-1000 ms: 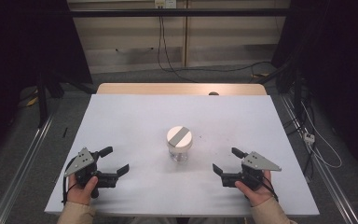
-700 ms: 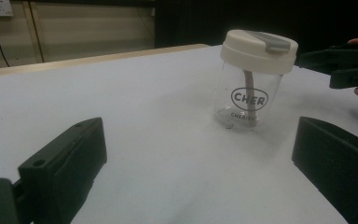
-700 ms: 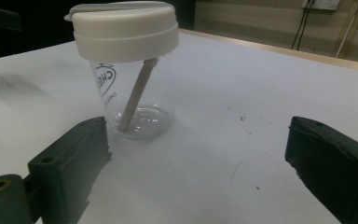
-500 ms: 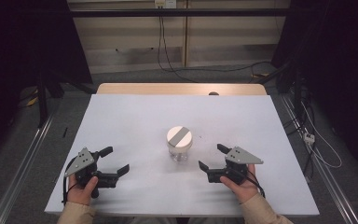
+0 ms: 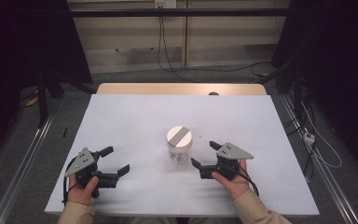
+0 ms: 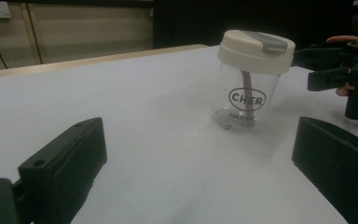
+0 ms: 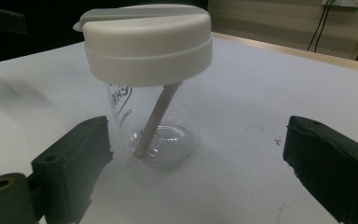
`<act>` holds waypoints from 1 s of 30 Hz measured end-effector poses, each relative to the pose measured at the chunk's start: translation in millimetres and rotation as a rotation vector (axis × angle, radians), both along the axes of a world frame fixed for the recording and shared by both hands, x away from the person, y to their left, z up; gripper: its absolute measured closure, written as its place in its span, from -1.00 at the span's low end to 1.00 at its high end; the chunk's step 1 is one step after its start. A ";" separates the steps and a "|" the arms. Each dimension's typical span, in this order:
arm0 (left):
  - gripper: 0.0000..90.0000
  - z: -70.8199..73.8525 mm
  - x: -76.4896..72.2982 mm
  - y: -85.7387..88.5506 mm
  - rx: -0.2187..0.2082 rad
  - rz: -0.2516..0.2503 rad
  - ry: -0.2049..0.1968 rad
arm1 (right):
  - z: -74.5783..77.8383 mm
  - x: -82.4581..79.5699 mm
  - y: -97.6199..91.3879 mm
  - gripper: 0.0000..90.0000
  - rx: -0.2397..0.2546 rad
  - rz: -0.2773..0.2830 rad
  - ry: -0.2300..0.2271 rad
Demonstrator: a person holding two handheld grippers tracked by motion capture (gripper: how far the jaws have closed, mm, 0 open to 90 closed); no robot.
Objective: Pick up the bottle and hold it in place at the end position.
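A clear plastic cup (image 5: 179, 148) with a cream lid and grey flap stands upright at the table's middle; a straw leans inside it (image 7: 156, 119). It carries a "CHER" logo (image 6: 247, 98). My right gripper (image 5: 205, 155) is open just right of the cup, its jaws spread wide and pointing at it, close but not touching. Its fingers (image 7: 70, 161) sit low beside the cup's base. My left gripper (image 5: 114, 160) is open near the front left, well apart from the cup, with nothing between its fingers (image 6: 63, 165).
The white table (image 5: 135, 121) has a wooden strip along its far edge (image 5: 182, 88). Metal rails run along both sides on the floor, and cables (image 5: 317, 140) lie to the right. Dark curtains stand left and right.
My right gripper has moved left toward the cup, from the front right to just beside it. The left gripper and the cup have stayed still.
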State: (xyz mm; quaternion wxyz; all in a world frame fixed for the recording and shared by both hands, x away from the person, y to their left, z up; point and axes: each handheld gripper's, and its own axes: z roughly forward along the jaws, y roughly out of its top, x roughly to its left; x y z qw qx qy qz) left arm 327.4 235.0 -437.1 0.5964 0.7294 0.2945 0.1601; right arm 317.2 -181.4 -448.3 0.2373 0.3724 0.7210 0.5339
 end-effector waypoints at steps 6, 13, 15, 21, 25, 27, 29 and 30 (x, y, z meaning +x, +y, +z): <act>-0.94 0.2 -0.2 -0.4 -0.003 -0.001 0.000 | -1.7 4.6 8.5 -0.84 -0.009 0.017 0.021; -0.94 0.6 -0.6 -0.3 -0.005 -0.002 -0.001 | -2.0 8.3 16.1 -0.84 -0.011 0.026 0.023; -0.94 0.6 -0.7 -0.3 -0.008 -0.001 0.000 | -2.4 10.1 19.2 -0.84 -0.008 0.028 0.027; -0.94 0.7 -0.6 -0.5 -0.005 -0.008 -0.003 | -1.5 13.5 24.3 -0.84 -0.004 0.034 0.025; -0.94 0.7 -0.6 -0.2 -0.004 -0.010 -0.005 | -0.9 16.0 27.5 -0.84 -0.001 0.035 0.022; -0.94 0.6 -0.8 -0.2 -0.007 -0.008 -0.001 | -0.4 16.7 28.8 -0.84 0.003 0.034 0.024; -0.94 0.5 -0.7 -0.1 -0.007 -0.006 -0.001 | 0.1 17.8 30.2 -0.84 0.001 0.034 0.024; -0.94 0.5 -0.7 -0.1 -0.007 -0.006 0.000 | 0.2 18.3 31.1 -0.84 0.004 0.035 0.025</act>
